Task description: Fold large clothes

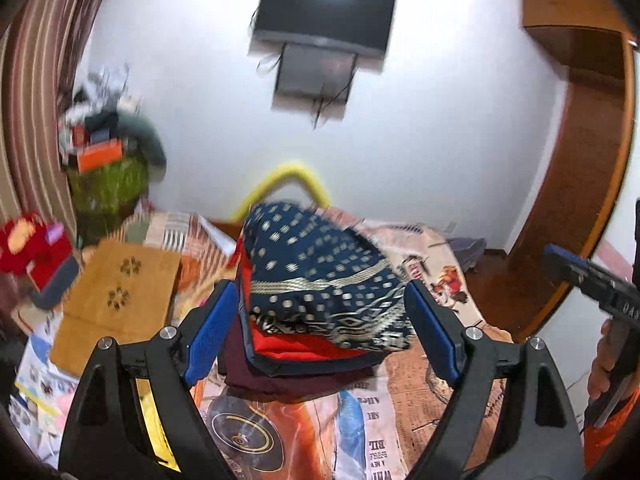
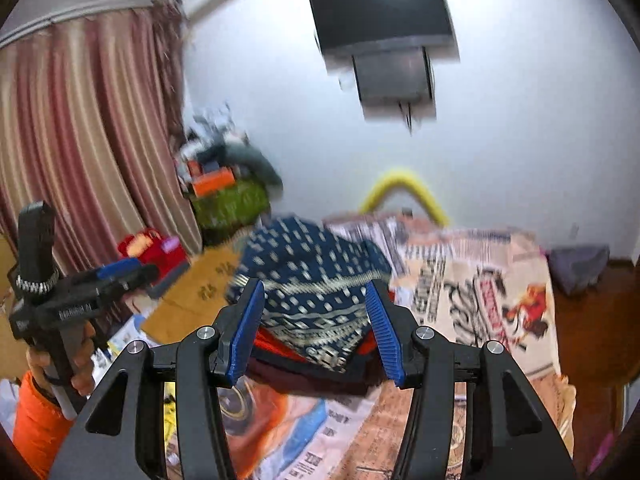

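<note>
My left gripper is spread wide and grasps nothing; my right gripper stands half-parted, also empty. Ahead of both sets of blue pads, the folded navy patterned cloth tops a stack of folded clothes on the newspaper-covered bed

A dark television hangs on the white wall, striped curtains left, yellow tube below.
</note>
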Demonstrator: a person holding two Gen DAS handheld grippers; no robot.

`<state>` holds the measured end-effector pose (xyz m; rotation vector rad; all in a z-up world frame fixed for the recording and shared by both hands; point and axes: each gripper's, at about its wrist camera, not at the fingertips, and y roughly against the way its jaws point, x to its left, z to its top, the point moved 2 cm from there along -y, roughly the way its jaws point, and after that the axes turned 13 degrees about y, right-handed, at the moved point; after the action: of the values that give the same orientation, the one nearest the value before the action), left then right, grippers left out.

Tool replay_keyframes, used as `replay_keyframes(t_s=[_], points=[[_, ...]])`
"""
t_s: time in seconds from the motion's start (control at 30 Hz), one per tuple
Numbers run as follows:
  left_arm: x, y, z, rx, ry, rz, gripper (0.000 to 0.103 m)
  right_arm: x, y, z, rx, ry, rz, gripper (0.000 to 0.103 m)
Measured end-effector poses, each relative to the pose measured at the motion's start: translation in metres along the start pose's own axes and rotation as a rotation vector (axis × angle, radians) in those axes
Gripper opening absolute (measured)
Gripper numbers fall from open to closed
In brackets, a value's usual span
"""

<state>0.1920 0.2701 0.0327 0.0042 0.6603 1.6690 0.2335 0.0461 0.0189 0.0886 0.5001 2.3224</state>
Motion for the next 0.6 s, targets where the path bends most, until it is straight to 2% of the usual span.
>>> replay_keyframes(t_s=[0.2,0.3,0.4,0.47,0.5,0.57,0.6], points=[[-0.033,0.081,-0.028,-0.188,-0.085,-0.036,0.085,0.036,0.064,-0.011,-0.184,0.038,-0.014,0.049],[-0.045,0.118,-0.047,-0.295,-0.119,-0.037,0.085,0.052,0.085,-0.020,-0.246,0.069,-0.036,0.049],[-0.051,0.142,-0.064,-0.361,-0.130,-0.043,0.085,0.067,0.101,-0.028,-0.298,0.092,-0.074,0.051],[-0.053,0.155,-0.074,-0.389,-0.119,-0.048,0.085,0.074,0.108,-0.032,-0.325,0.107,-0.093,0.064],[-0.053,0.159,-0.078,-0.401,-0.118,-0.048,0.085,0.077,0.110,-0.034,-0.339,0.113,-0.107,0.068],[-0.054,0.169,-0.086,-0.440,-0.119,-0.021,0.092,0.081,0.113,-0.037,-0.363,0.127,-0.138,0.077],[-0.054,0.174,-0.090,-0.459,-0.119,-0.013,0.094,0.083,0.114,-0.038,-0.373,0.132,-0.153,0.079]])
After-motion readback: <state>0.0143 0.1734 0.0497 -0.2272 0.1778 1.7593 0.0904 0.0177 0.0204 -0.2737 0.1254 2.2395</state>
